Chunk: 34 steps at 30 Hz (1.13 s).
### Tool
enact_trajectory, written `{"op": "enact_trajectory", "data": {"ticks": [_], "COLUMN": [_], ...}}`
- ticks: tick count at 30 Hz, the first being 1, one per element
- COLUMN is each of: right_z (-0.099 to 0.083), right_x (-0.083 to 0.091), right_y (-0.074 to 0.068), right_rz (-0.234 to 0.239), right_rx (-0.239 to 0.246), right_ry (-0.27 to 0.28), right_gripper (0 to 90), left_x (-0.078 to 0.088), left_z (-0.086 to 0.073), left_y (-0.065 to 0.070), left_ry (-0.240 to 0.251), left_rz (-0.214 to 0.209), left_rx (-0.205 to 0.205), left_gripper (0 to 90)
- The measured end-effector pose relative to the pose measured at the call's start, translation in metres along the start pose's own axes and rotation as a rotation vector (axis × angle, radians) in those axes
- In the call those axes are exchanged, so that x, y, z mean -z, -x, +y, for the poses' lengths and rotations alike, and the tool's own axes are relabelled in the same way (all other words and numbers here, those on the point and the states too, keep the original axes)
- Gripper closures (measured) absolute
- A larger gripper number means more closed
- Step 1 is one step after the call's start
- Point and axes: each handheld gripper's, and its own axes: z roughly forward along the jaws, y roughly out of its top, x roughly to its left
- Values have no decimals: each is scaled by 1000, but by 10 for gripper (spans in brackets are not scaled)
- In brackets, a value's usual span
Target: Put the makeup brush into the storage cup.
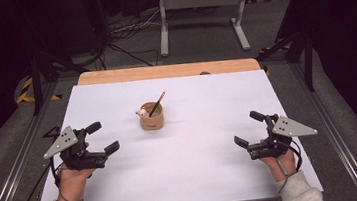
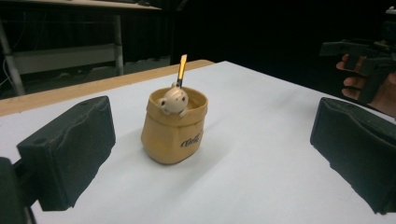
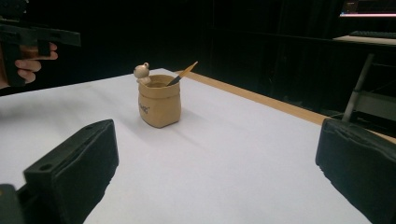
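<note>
— Where's the pot (image 1: 151, 117) from you?

— Dead ahead at twelve o'clock, mid-table, pencil (image 1: 157, 103) leaning toward one o'clock. Your left gripper (image 1: 102, 137) sits at eight, right gripper (image 1: 250, 128) at four, both spread wide, gripping nothing.

— Risk?

— I'd judge the pot tips easily: nudge the pencil or the little figure (image 1: 141, 112) on its rim and over it goes.

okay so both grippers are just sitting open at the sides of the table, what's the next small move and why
Probably move the right gripper in toward the tan pot. The pencil in it leans toward the table's right side, both grippers are open and holding nothing, and bare white table lies between. The left gripper could steady the pot.
</note>
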Motion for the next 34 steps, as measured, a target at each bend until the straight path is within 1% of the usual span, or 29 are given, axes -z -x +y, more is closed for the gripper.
{"op": "enact_trajectory", "data": {"ticks": [2,5,6,8,10,12,13,16,18,20,21,22,26,28,33,34], "right_z": [-2,-6,-7,-10,-13,-15,-16,-18,-20,-20,-21,-21,-22,-22,-21,-21], "right_x": [1,2,3,2,2,2,2,1,-2,-3,-4,-4,-5,-5,-5,-5], "right_y": [0,0,0,1,2,2,3,3,2,1,1,1,2,2,1,1], "right_rz": [1,5,5,3,1,-3,-2,-2,0,4,6,6,8,6,4,3], "right_rx": [3,5,6,3,4,1,-2,-4,0,5,7,7,-1,-1,-1,0], "right_ry": [6,17,20,21,21,28,32,31,24,19,18,16,12,13,12,15], "right_gripper": [0,0,0,0,0,0,0,0,0,0,0,0,0,0,0,0], "left_x": [2,4,4,4,4,4,3,3,2,2,2,2,1,1,2,2], "left_z": [-2,-7,-9,-13,-18,-20,-24,-27,-33,-34,-36,-38,-40,-42,-41,-42], "left_y": [0,3,4,6,7,8,7,7,6,6,4,3,2,1,1,1], "left_ry": [-6,-3,-6,-9,-23,-20,-20,-18,-13,-15,-14,-12,-21,-18,-18,-12], "left_rz": [3,3,3,7,4,5,5,7,2,1,5,8,27,28,27,21], "left_rx": [-4,0,-9,-17,-22,-21,-23,-29,-17,-11,3,8,-3,8,5,16], "left_gripper": [9,11,11,11,11,11,11,11,10,9,7,5,4,5,5,4]}}
